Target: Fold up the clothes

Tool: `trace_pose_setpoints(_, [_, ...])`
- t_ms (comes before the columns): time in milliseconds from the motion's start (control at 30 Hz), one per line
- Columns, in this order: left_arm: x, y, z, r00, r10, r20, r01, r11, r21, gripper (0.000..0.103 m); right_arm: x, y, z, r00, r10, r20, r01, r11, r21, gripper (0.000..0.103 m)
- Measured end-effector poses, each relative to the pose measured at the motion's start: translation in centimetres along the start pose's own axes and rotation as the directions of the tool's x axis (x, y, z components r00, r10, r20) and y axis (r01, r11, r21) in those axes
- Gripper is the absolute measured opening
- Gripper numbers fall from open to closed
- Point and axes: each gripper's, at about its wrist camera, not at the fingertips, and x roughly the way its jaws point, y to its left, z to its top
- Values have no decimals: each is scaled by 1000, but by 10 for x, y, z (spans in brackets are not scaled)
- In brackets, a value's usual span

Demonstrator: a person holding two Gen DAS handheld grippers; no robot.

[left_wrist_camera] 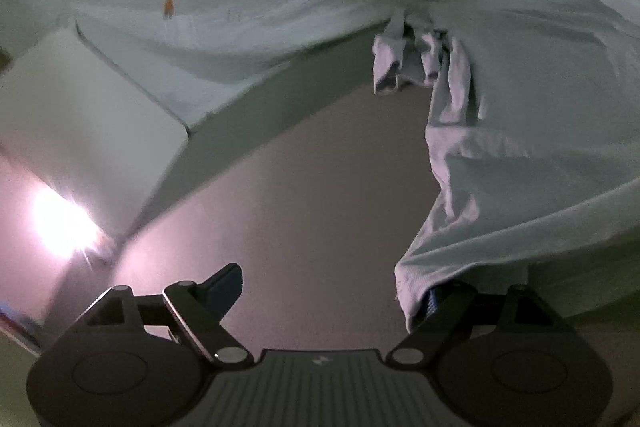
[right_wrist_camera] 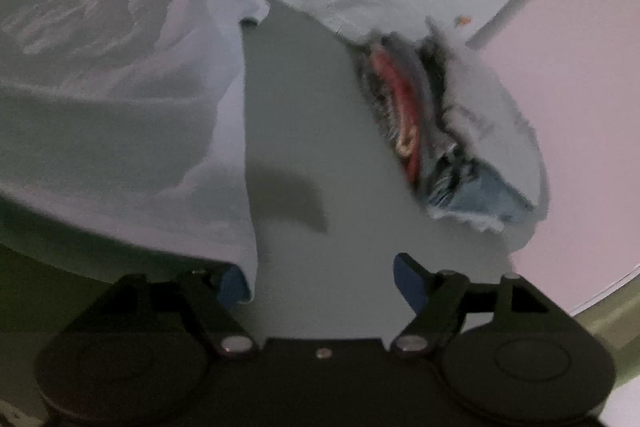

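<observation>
- My left gripper (left_wrist_camera: 332, 291) stood wide open; the shirt (left_wrist_camera: 520, 131) draped over its right finger, not pinched.
- My right gripper (right_wrist_camera: 320, 283) was also spread, shirt (right_wrist_camera: 132, 115) edge hanging on its left finger (right_wrist_camera: 232, 285).
- Beyond lay a clothes pile (right_wrist_camera: 436, 131).

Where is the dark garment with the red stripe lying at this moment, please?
In the right wrist view, the dark garment with the red stripe lies right of centre on the grey surface, partly wrapped by pale cloth, ahead of the open right hand-held gripper.
</observation>
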Motion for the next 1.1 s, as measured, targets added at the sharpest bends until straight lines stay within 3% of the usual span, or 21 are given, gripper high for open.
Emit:
trace_pose_setpoints(100, [-20, 3, 7, 993, 65, 102, -75, 992, 100, 90, -23, -12, 10, 991, -96, 94, 97, 995, -13, 77])
trace_pose_setpoints(167, [-26, 4, 7, 990, 78, 118, -93, 986, 135, 91, -29, -18, 13, 987, -123, 102, 123, 992, 5, 77])
trace_pose_setpoints(233, [-22, 2, -1, 998, 25, 58, -32, 991, 128, 91, -27, -20, 12, 991, -115, 69, 114, 993, 23, 78])
trace_pose_setpoints(400, [-9, -17, -27, 991, -88, -105, 100, 988, 118, 90, 8, 3, -10, 993, 29, -114, -32, 999, -26, 76])
trace_pose_setpoints(533, [-14, -20, -26, 981, -148, -128, 167, 974, 150, 90, 7, 3, -8, 988, 81, -130, -94, 991, -92, 78])
trace_pose_setpoints(733, [-13, -6, -15, 964, -208, -166, 234, 960, 155, 92, -8, -6, -6, 958, 226, -176, -256, 951, -173, 84])
trace_pose_setpoints(833, [-15, 7, -9, 919, -313, -239, 344, 934, 98, 97, -14, -17, -1, 942, 290, -169, -317, 935, -162, 84])
trace_pose_setpoints(967, [-20, 33, 1, 826, -488, -282, 489, 869, -70, 97, -14, -26, 16, 915, 380, -134, -389, 920, -50, 84])
trace_pose_setpoints(1100, [-26, 62, 13, 825, -514, -236, 462, 853, -245, 97, -7, -22, 39, 879, 471, -68, -468, 881, 66, 85])
